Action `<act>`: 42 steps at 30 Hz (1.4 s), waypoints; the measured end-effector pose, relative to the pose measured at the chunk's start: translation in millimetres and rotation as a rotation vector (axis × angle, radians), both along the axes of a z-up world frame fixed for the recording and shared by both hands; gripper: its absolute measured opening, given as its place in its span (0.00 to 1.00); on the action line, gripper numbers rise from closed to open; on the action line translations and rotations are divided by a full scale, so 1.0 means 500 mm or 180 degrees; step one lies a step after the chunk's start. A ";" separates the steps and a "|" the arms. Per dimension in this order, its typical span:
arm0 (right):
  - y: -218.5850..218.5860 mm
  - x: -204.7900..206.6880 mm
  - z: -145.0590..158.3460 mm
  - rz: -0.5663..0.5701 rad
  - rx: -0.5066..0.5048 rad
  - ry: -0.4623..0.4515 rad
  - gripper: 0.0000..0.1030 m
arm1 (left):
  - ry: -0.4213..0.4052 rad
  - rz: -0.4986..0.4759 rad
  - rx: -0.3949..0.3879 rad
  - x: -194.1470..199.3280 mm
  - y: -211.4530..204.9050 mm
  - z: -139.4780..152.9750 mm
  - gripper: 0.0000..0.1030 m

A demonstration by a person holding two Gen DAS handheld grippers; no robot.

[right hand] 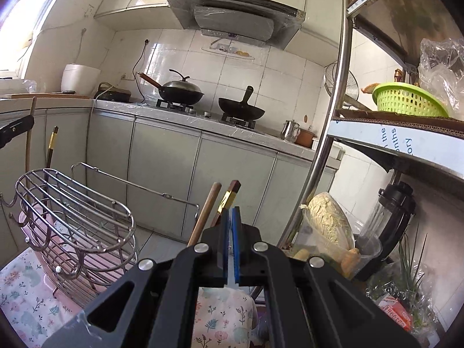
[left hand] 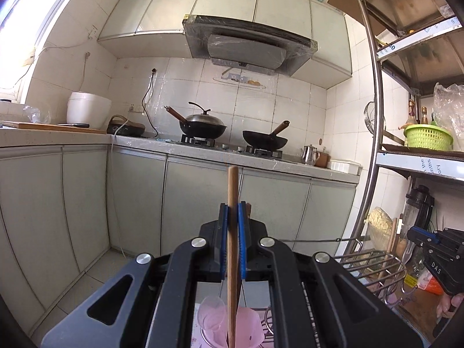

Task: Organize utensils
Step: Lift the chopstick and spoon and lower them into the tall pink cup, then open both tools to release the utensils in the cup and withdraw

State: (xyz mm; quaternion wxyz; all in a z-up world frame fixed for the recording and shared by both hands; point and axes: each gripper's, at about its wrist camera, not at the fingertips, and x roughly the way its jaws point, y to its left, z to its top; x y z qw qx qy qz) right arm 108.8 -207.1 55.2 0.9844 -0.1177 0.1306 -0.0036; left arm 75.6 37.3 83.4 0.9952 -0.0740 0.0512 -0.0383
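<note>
The left claw (left hand: 233, 211) is clamped on a smooth, round wooden chopstick (left hand: 232, 249) standing upright, its lower end inside a translucent pink plastic cup (left hand: 249, 326) directly beneath the claw. The right claw (right hand: 231, 217) is pressed together; a wooden chopstick (right hand: 204, 217) and a dark, gold-banded one (right hand: 227, 198) rise just left of it. Farther left stands a curved steel wire rack (right hand: 78, 217) on a floral-cloth surface (right hand: 26, 290).

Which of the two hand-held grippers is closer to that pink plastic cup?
Left. The left hand-held gripper, shut on a wooden chopstick, hangs directly above the pink cup. The right hand-held gripper sits off beside the wire rack.
</note>
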 end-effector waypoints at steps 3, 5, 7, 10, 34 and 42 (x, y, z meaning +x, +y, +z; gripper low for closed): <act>-0.002 0.000 -0.009 0.0023 0.0034 0.0068 0.02 | 0.0109 -0.0041 0.0022 0.000 -0.003 -0.014 0.06; -0.004 0.000 -0.012 0.0026 0.0044 0.0085 0.02 | 0.0193 -0.0045 0.0053 0.004 -0.004 -0.024 0.06; -0.006 0.002 -0.016 0.0042 0.0064 0.0134 0.02 | 0.0266 -0.0048 0.0074 0.007 -0.004 -0.033 0.06; -0.007 0.005 -0.022 0.0062 0.0086 0.0198 0.03 | 0.0392 -0.0064 0.0053 0.015 -0.001 -0.043 0.06; -0.029 -0.055 -0.030 0.0057 0.0641 0.0283 0.39 | 0.0576 -0.0001 -0.0002 -0.036 0.019 -0.030 0.43; -0.027 -0.104 -0.065 0.0054 0.0827 0.0383 0.39 | 0.0651 -0.0008 -0.0015 -0.083 0.019 -0.042 0.43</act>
